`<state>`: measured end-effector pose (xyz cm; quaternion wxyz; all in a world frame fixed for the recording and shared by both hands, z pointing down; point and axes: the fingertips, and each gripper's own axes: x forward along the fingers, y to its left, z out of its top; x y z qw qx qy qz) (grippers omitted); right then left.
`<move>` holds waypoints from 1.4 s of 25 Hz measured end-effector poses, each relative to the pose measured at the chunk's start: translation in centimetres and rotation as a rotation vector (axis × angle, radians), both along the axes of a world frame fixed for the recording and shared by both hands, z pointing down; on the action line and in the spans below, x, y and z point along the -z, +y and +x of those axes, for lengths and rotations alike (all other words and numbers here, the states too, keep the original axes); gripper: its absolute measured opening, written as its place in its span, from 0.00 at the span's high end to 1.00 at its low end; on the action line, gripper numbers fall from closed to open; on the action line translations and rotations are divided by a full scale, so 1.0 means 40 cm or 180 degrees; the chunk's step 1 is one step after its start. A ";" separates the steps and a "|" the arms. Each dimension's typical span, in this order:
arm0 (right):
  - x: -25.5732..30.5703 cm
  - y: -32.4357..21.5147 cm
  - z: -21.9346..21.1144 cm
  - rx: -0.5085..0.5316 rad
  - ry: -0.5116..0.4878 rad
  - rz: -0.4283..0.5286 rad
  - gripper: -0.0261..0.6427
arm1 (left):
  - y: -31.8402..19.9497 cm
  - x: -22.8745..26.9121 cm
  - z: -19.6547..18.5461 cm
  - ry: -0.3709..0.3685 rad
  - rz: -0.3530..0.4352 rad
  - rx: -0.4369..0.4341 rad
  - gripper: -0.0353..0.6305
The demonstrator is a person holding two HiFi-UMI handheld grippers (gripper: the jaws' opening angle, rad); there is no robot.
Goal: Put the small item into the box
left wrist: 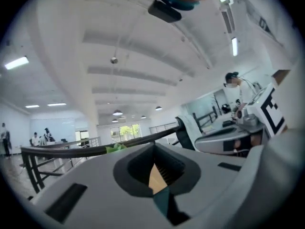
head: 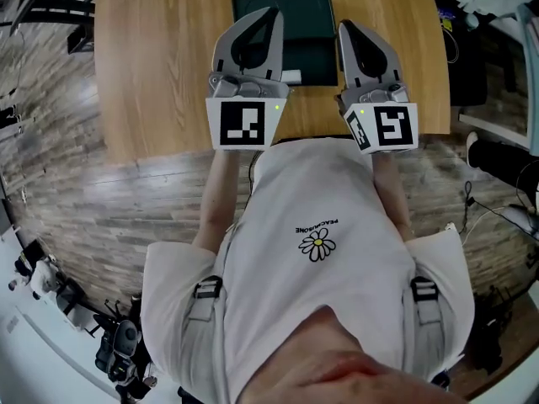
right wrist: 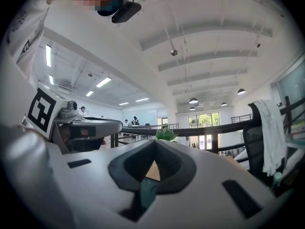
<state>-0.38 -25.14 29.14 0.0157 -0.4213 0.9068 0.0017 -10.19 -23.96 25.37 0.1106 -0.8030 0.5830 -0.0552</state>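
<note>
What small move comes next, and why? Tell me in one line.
Probably open the left tongs: they are shut with nothing between them, as are the right tongs, and both hang over the dark box on the wooden table. No small item shows in any view, so where to reach next I cannot tell.

- Shirt (head: 337, 310): one short line of small capitals (head: 316, 225) on the chest, upside down in the head view, just by a daisy emblem (head: 317, 245). It begins "PEACE" and ends "ONE"; the middle is too small to read.
- Left gripper (head: 271, 11): black-and-white square marker (head: 242, 123) on its cube, a pattern without letters.
- Right gripper (head: 344, 25): a like marker (head: 389, 126), also without letters.
</note>
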 end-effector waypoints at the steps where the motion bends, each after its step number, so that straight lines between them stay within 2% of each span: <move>1: 0.002 0.000 -0.003 0.0009 -0.0005 0.0004 0.95 | 0.012 0.001 -0.023 0.0234 0.0041 0.0184 0.92; 3: 0.005 0.002 -0.011 0.0024 -0.0010 0.0009 0.95 | 0.036 -0.017 -0.064 0.0541 0.0011 0.0474 0.93; 6: 0.002 0.005 -0.021 0.0031 -0.0021 0.0014 0.95 | 0.073 -0.064 -0.106 0.0710 -0.0067 0.0718 0.93; 14: -0.008 0.018 -0.032 0.0070 0.0035 -0.0010 0.95 | 0.114 -0.101 -0.124 0.0923 -0.0046 0.0803 0.93; 17: -0.011 0.019 -0.030 0.0069 0.0057 -0.0019 0.95 | 0.122 -0.088 -0.136 0.1063 0.0053 0.0791 0.93; 26: -0.013 0.028 -0.040 0.0125 0.0177 -0.0005 0.95 | 0.128 -0.085 -0.178 0.1022 0.0078 0.0965 0.93; 35: -0.016 0.030 -0.037 0.0121 0.0196 -0.0006 0.95 | 0.130 -0.083 -0.178 0.0960 0.0115 0.0990 0.93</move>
